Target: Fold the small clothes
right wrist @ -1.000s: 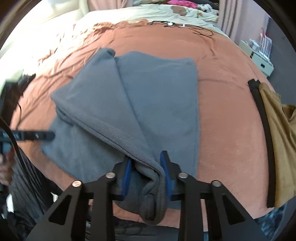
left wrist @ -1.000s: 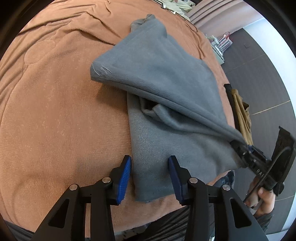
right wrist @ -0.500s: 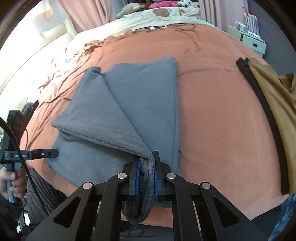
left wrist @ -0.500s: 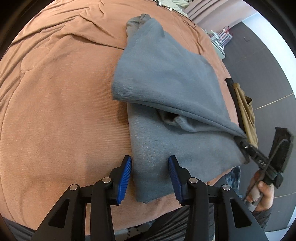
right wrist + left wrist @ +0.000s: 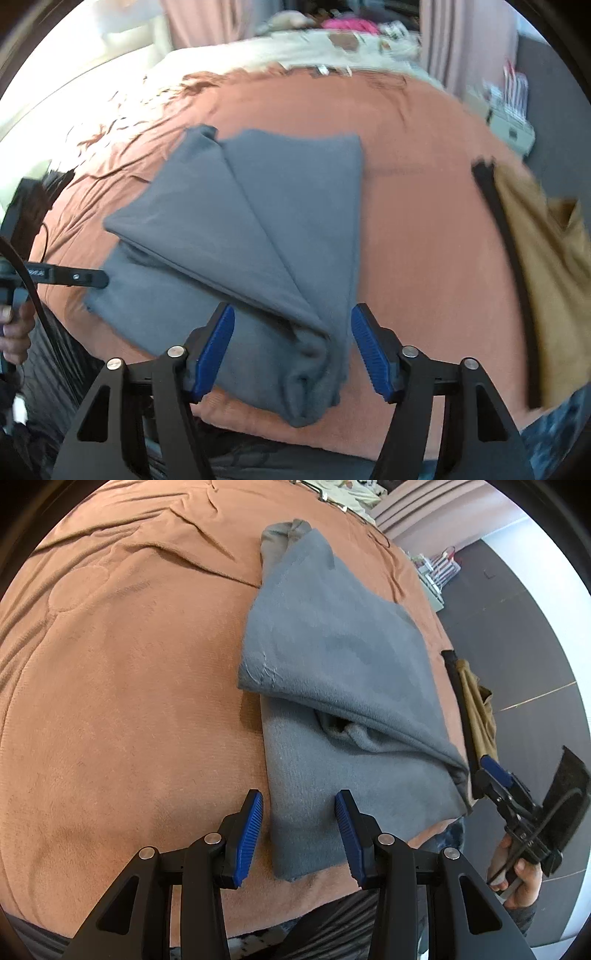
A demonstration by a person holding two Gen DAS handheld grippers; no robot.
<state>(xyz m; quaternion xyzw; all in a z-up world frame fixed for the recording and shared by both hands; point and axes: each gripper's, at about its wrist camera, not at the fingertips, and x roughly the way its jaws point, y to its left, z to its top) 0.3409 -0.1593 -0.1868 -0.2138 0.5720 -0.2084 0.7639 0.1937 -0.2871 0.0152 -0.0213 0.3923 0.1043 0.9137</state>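
Grey garment [image 5: 258, 236] lay partly folded on a rust-brown bed cover [image 5: 424, 240], pink curtains at twelve o'clock, a tan garment [image 5: 546, 266] at three. Its top layer ran diagonally. Left tongs [image 5: 299, 830] and right tongs [image 5: 291, 347] were spread, gripping nothing.

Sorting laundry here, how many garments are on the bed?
2: a grey garment mid-bed, and a tan garment at the right edge. Others may be hidden.

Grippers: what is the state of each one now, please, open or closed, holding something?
Left gripper: open, holding nothing, over the near edge of the grey garment.
Right gripper: open, holding nothing; the garment's folded corner lies between its fingers.
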